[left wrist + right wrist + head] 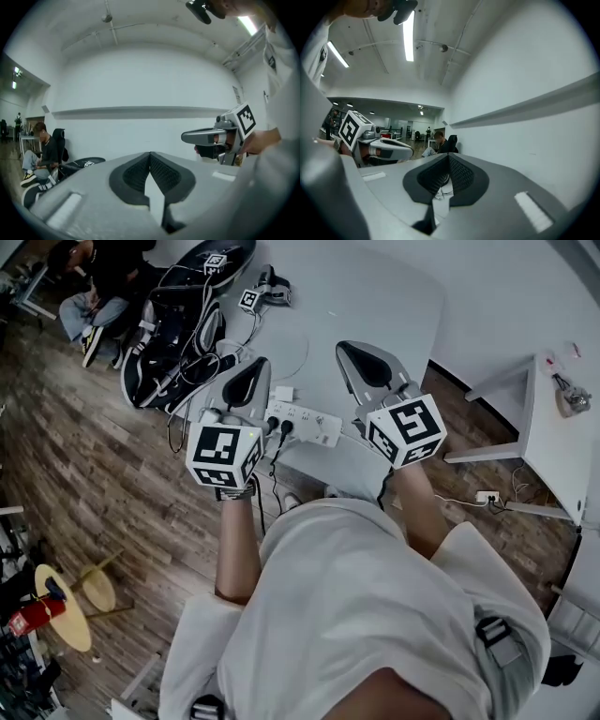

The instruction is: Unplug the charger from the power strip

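A white power strip lies near the front edge of the white table. Two black plugs sit in its left end, and their cords hang over the edge. A small white block that looks like a charger rests against the strip's far side. Both grippers are held high above the table, level and apart from the strip. My left gripper is shut with nothing in it. My right gripper also has its pads together and is empty. Each gripper view faces the white wall.
Another pair of grippers and a heap of black bags and cables take up the table's far left. A person sits beyond them. A white side table stands at the right, and a socket box lies on the floor.
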Demonstrator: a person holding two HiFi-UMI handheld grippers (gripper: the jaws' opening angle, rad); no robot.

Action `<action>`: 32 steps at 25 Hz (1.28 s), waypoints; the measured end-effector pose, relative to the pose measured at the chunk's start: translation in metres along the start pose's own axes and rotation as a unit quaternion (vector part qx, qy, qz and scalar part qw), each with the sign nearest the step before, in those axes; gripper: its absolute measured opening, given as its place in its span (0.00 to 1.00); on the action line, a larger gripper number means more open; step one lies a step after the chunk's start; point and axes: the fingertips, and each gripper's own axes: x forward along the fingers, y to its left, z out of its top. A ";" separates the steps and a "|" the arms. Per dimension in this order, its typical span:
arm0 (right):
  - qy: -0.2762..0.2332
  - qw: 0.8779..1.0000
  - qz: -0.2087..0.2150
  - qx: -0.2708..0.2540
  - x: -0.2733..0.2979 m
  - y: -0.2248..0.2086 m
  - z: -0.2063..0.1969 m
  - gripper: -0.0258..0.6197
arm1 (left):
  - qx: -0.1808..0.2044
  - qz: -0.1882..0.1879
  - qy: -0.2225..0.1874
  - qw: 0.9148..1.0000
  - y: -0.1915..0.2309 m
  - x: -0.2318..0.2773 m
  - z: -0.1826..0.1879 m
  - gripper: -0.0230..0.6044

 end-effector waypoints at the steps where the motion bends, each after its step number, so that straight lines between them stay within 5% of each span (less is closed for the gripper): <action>1: -0.012 1.000 0.001 -0.009 -0.001 0.000 0.015 0.04 | 0.011 0.003 -0.008 1.000 -0.001 -0.001 0.012 0.04; 7: -0.068 0.996 0.008 -0.051 -0.015 0.006 0.086 0.04 | 0.067 0.024 -0.063 0.996 -0.005 -0.016 0.078 0.04; 12: -0.085 0.993 0.004 -0.081 -0.021 0.008 0.108 0.04 | 0.097 0.040 -0.086 0.991 -0.003 -0.024 0.109 0.04; 32: -0.067 0.995 0.011 -0.078 -0.019 0.010 0.093 0.04 | 0.093 0.054 -0.072 0.992 -0.005 -0.023 0.095 0.04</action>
